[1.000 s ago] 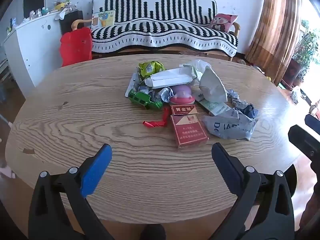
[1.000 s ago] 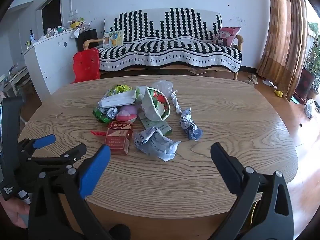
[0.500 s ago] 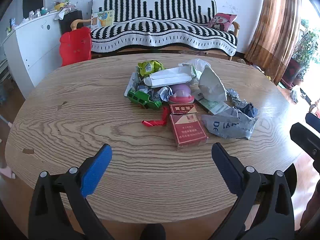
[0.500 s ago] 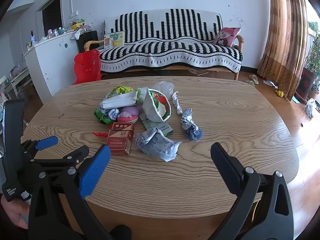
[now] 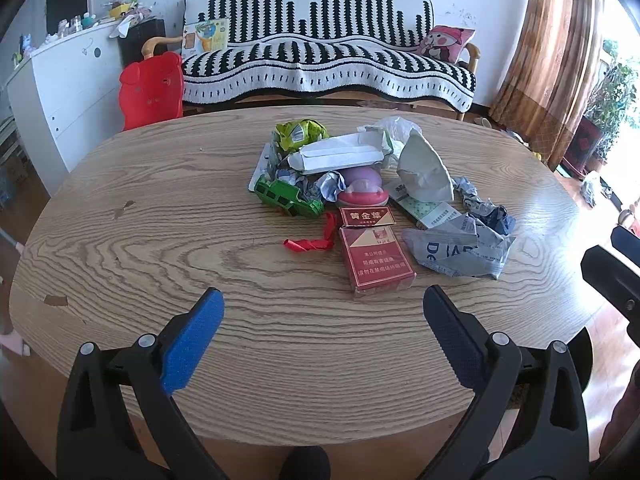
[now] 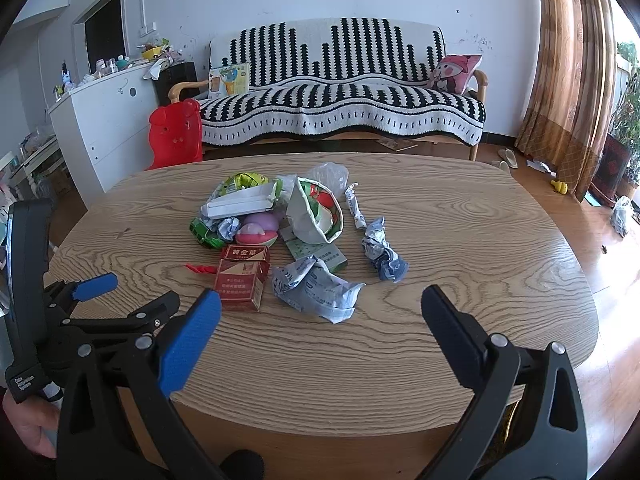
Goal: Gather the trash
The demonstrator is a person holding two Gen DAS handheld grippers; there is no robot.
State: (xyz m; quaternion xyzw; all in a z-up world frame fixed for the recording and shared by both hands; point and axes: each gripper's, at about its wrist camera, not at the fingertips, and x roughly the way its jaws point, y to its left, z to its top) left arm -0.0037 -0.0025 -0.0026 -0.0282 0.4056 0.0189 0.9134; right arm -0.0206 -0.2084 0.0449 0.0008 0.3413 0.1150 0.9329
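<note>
The trash pile (image 5: 360, 196) sits at the centre of the oval wooden desk (image 5: 160, 216), slightly right of middle in the left wrist view. Nearest the camera lies a red cigarette pack (image 5: 376, 258) flat on its back, long axis running away from the lens, its flipped lid toward the pile. Touching its left side is a red twisted wrapper (image 5: 310, 242) lying crosswise. To the right is a crumpled grey printed bag (image 5: 460, 248), with a crumpled blue-white wad (image 6: 382, 254) beyond it. Behind come a green toy car (image 5: 288, 198), a pink dome-shaped thing (image 5: 362, 188), a white carton (image 5: 340, 156) lying left to right, and a tipped paper bowl (image 6: 316, 212). The left tool (image 5: 322, 316) hangs spread wide at the lower frame, gripping nothing; the right tool (image 6: 320, 316) likewise gapes empty. A striped sofa (image 5: 320, 56) fills the upper background.
</note>
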